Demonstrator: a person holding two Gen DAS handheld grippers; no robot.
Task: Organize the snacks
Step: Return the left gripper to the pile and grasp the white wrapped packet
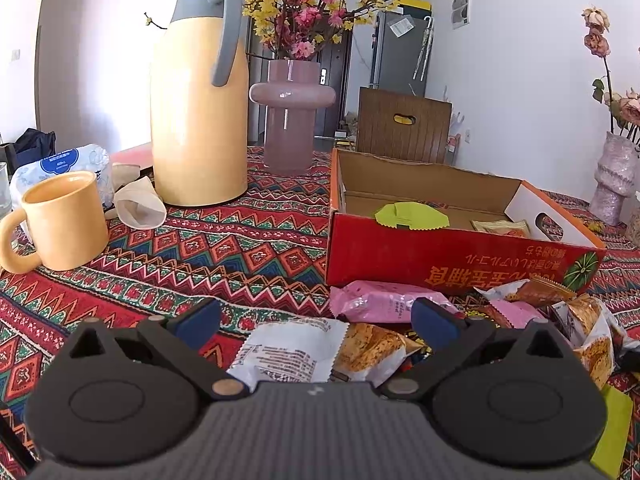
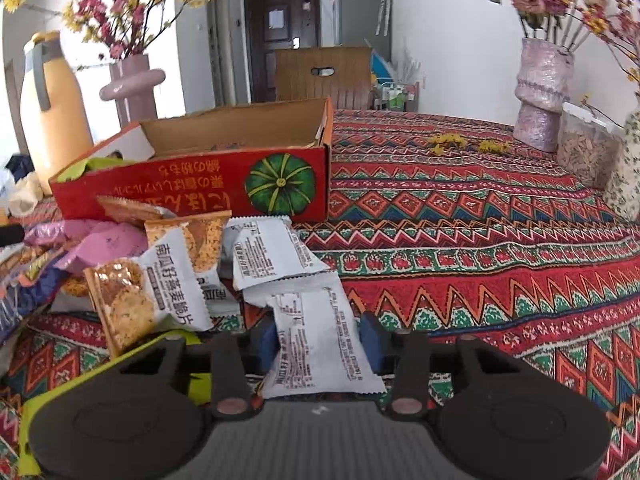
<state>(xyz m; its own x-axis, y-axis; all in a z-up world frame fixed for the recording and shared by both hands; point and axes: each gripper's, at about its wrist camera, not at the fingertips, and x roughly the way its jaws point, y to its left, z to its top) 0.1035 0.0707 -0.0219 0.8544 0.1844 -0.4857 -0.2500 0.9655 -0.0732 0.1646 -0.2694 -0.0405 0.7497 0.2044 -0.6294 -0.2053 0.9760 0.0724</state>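
We tilt both grippers down toward the patterned tablecloth (image 2: 480, 240). Our right gripper (image 2: 318, 340) pinches a white crinkled snack packet (image 2: 320, 344) printed in small black text, blue pads pressing its sides, at the near edge of the snack pile (image 2: 160, 272). Our left gripper (image 1: 316, 316) hangs spread wide above another white packet (image 1: 288, 352). The red cardboard box with a green pumpkin print (image 2: 200, 184), just behind the pile, holds a lime-green packet (image 1: 412, 216) and a beige one (image 1: 500, 227).
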